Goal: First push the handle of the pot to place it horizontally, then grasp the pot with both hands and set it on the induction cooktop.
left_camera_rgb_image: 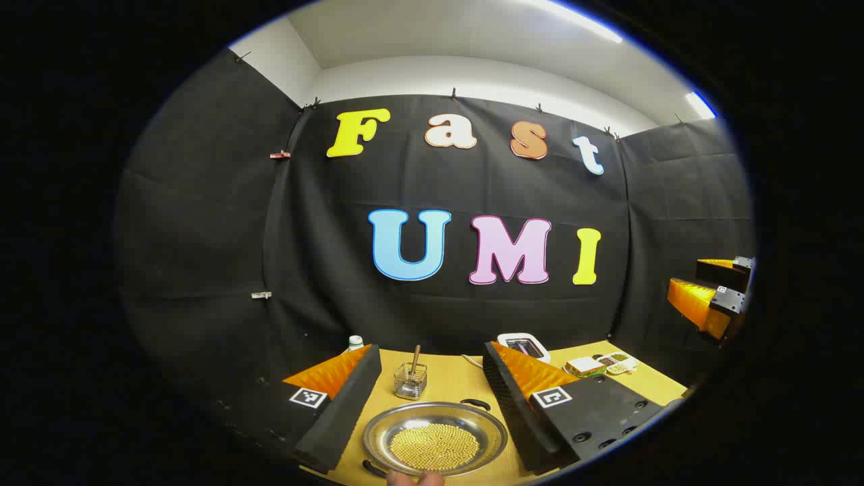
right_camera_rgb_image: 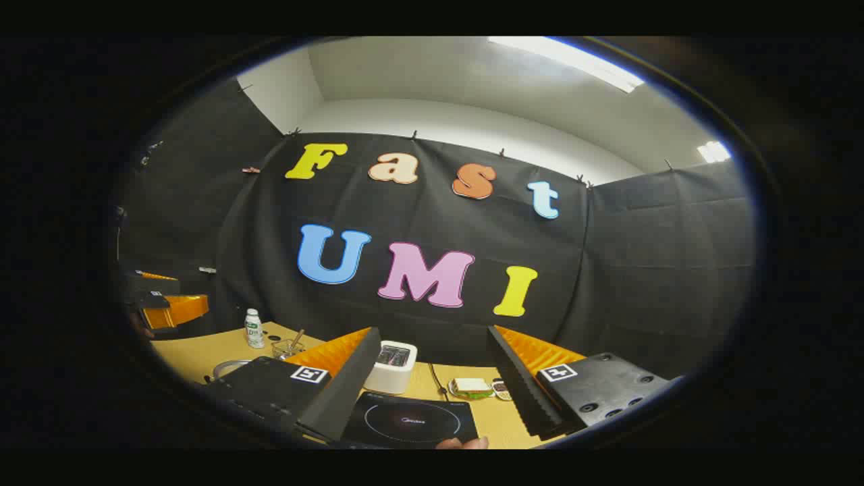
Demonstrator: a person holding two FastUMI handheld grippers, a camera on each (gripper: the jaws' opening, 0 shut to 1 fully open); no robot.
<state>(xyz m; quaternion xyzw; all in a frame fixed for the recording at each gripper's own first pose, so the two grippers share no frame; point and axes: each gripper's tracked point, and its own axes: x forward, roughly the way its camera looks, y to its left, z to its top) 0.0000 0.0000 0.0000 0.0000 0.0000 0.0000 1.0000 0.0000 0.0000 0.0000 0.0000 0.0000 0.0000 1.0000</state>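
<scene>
Stainless steel pot (left_camera_rgb_image: pixel 435 439), shallow and round, sits on the wooden table (left_camera_rgb_image: pixel 459 381) low in the left gripper view. A heap of small yellow beads (left_camera_rgb_image: pixel 434 447) covers its bottom. One dark handle (left_camera_rgb_image: pixel 475 403) shows on the far rim, right of centre; a second dark handle (left_camera_rgb_image: pixel 373 467) shows at the near left rim.

Left gripper view, left to right: a bottle with a green cap (left_camera_rgb_image: pixel 354 343), partly hidden behind the gripper's finger; a small wire basket (left_camera_rgb_image: pixel 410 381) holding an upright stick, just behind the pot; a white toaster (left_camera_rgb_image: pixel 524 347) by the cloth wall; a sandwich (left_camera_rgb_image: pixel 584 366) and a small tray of foods (left_camera_rgb_image: pixel 615 363) further right. The left gripper (left_camera_rgb_image: pixel 432 398) has its fingers spread wide, one each side of the pot, touching nothing. The other gripper (left_camera_rgb_image: pixel 709 297) hangs at the far right edge, well above the table.

Right gripper view, left to right: the other gripper (right_camera_rgb_image: pixel 162 300) at the far left edge; the bottle (right_camera_rgb_image: pixel 253 329); the basket (right_camera_rgb_image: pixel 288 347); the pot's rim (right_camera_rgb_image: pixel 226 368) just showing behind a finger. The toaster (right_camera_rgb_image: pixel 393 366) stands behind the black induction cooktop (right_camera_rgb_image: pixel 410 422), which lies between the fingers. The sandwich (right_camera_rgb_image: pixel 471 387) lies to its right. The right gripper (right_camera_rgb_image: pixel 432 395) is spread wide, holding nothing.

Pot and cooktop are apart; the pot is not on the cooktop.
</scene>
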